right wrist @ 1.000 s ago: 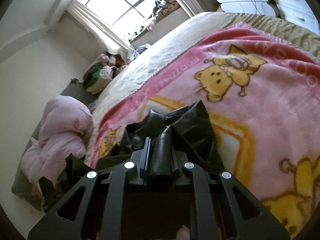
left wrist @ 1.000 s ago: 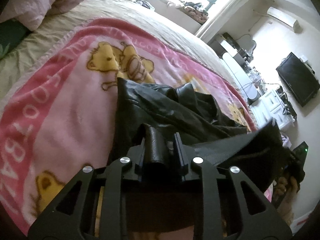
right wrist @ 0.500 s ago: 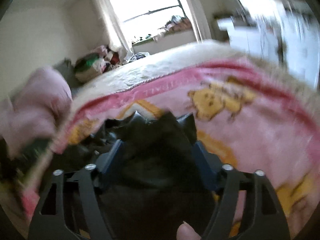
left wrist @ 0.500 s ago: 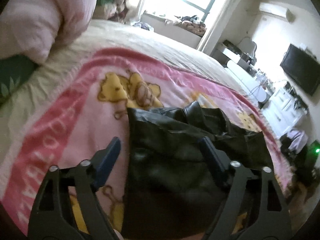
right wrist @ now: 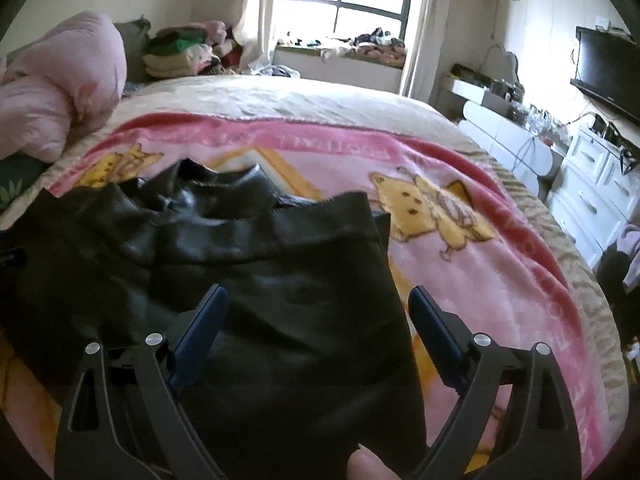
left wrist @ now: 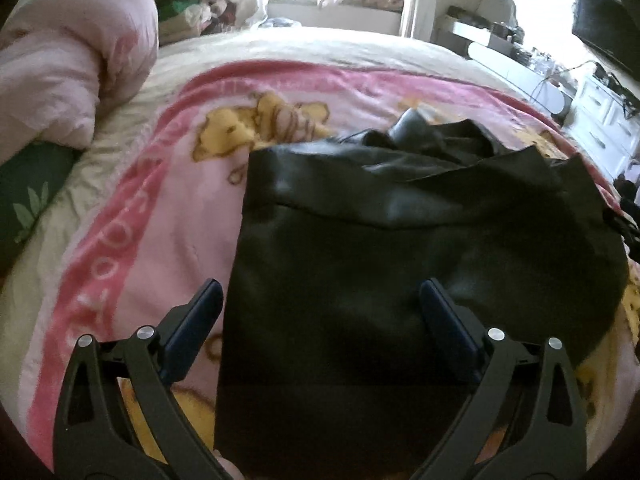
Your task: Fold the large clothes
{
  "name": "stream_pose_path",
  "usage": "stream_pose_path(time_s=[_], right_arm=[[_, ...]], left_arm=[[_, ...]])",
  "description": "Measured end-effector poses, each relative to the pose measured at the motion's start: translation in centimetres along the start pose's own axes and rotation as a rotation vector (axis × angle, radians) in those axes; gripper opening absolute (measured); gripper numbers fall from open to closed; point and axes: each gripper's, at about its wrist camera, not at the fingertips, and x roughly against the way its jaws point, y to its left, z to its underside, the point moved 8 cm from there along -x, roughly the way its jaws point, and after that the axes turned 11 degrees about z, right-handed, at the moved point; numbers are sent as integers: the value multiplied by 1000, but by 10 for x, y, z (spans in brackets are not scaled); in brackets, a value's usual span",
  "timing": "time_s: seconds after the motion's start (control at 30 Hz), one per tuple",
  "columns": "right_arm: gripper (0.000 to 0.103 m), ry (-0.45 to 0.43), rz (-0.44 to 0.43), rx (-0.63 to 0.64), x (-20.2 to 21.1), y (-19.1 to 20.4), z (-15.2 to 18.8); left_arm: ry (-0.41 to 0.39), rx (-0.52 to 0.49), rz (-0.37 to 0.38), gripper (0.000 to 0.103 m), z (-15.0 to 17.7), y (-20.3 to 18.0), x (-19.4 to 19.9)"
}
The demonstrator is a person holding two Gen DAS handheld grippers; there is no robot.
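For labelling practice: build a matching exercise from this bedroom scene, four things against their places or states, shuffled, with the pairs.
Things:
1. black leather garment
2. pink quilt
3. television
4. left gripper

Places or states:
A. bunched at the bed's left edge
B. open, holding nothing
C. folded on the pink cartoon blanket
D. on the right wall

Pairs: 1-C, 2-A, 3-D, 4-B

pink blanket [right wrist: 500,264], inverted "FOOTBALL" lettering

Pink cartoon-bear blanket [right wrist: 500,280] on bed, rolled pink duvet [right wrist: 60,96], wall television [right wrist: 608,68], white drawers [right wrist: 600,184]
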Motion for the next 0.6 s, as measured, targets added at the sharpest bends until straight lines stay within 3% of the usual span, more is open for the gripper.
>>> stream_pose_path(time_s=[0.1,0.27,0.37,0.43,0.53,0.6], right_arm=[[92,21,9,13,-13,-1,4],[90,52,-51,-56,-26,-4,4],[86,53,-71,-86,-31,-8,2],[82,47,-57,-88,-32,-11,-1],[85,41,-13,-126,-34,-21,-6],[85,51,-31,-148,-39,-24,-8]], left_arm=[[-3,42,22,94,-4,8,-7],[0,83,35,94,-9,14,-13],[0,93,52,86,-10,14,-13],[-4,74,41,80,-14,14,-11],[-21,70,-3,80,-20,21,-5],[-23,82,-3,80,-21,26,-4]])
